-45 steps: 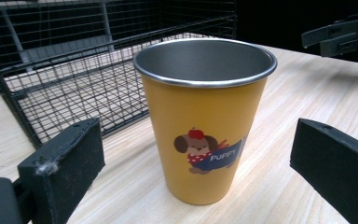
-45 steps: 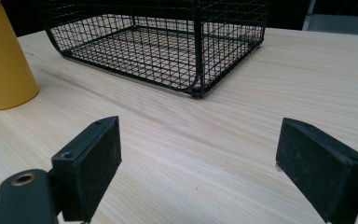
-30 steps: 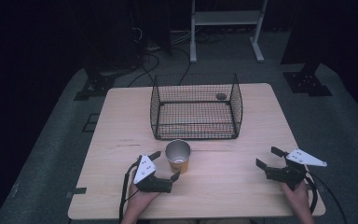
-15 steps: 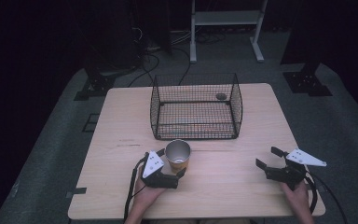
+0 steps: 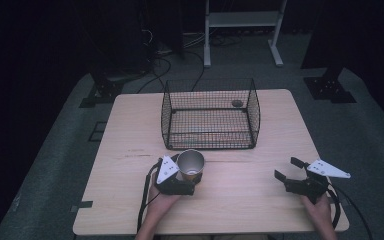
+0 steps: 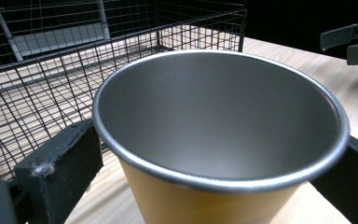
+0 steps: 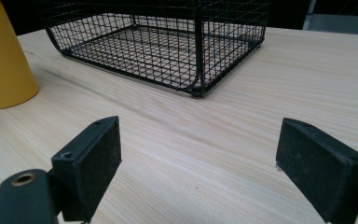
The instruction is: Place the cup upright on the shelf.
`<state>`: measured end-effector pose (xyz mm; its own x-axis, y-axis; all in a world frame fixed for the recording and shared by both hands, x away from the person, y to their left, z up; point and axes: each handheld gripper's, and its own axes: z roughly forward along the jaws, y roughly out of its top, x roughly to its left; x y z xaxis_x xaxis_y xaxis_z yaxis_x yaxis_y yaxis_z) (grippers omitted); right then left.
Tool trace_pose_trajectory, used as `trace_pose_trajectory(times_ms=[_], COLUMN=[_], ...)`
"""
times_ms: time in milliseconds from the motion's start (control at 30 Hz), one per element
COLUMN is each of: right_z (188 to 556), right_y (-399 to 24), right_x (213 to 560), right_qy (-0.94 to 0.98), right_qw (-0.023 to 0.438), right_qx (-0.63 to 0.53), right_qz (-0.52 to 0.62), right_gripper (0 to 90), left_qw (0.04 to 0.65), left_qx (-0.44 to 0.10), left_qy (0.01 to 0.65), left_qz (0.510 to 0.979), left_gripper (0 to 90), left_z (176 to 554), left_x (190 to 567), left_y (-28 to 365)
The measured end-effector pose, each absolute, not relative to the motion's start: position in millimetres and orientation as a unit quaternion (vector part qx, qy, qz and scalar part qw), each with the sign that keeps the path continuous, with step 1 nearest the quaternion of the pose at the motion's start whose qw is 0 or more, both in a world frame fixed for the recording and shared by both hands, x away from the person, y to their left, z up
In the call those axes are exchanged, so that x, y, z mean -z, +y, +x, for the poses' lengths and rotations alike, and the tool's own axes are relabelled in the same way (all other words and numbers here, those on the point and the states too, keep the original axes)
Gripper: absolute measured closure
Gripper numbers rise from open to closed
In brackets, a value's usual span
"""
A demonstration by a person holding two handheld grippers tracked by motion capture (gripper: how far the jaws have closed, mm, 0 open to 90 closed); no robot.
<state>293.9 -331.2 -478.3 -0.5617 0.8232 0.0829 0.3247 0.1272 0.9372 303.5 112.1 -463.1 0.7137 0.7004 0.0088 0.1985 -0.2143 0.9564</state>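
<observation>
Since the earlier frames the left tongs (image 5: 186, 186) are sitting closer in on the cup (image 5: 190, 165), their grey plate now lying just beside its rim; a second ago they were standing a little off to its lower left. Cup, right tongs (image 5: 289, 170) and wire basket (image 5: 209, 116) are keeping the same spots throughout.

Left tongs: in the left gripper view the two black pads are flanking the cup (image 6: 221, 140), one at each side of its yellow wall, apparently touching it; I cannot tell whether they are pressing. The left hand (image 5: 161, 200) is coming in from the near edge of the counter (image 5: 250, 210), wrapped under the tool.

Cup: standing upright on the counter near its front, left of centre, long axis vertical, open mouth pointing up, grey inside, yellow outside. It is standing just in front of the basket's near wall, apart from it.

Right tongs (image 7: 198, 163): jaws wide apart over bare wood, holding nothing, pointing toward the basket (image 7: 168, 42). The right hand (image 5: 320, 210) is gripping the tool at the counter's near right corner, well apart from the cup (image 7: 4, 56).

Basket: empty-looking wire cage sitting mid-counter, beyond the cup.
</observation>
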Motion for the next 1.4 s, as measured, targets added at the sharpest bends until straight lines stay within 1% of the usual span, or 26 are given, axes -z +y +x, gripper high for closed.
trace_pose_trajectory(times_ms=[267,333,367,433,900,1400], right_z=[294,294,294,294,294,294], right_y=[-332,-332,-332,-332,-333,-332], right_x=[478,478,478,478,478,478], right_qy=[0.712,0.712,0.712,0.712,0.709,0.711], right_qw=[0.237,0.237,0.237,0.236,0.235,0.236], right_qx=[-0.524,-0.524,-0.524,-0.524,-0.527,-0.525], right_qz=[0.403,0.403,0.403,0.404,0.406,0.404], right_gripper=[13.0,13.0,13.0,13.0,13.0,13.0], left_qw=[0.55,0.55,0.549,0.552,0.551,0.569], left_qx=[-0.225,-0.226,-0.225,-0.225,-0.222,-0.228], left_qy=[0.304,0.3,0.3,0.294,0.29,0.269], left_qz=[0.745,0.746,0.747,0.747,0.75,0.743], left_gripper=[1.3,5.9,6.7,12.2,12.8,12.8], left_z=[308,308,308,308,311,322], left_x=[463,463,463,463,451,413], left_y=[107,106,106,106,107,109])
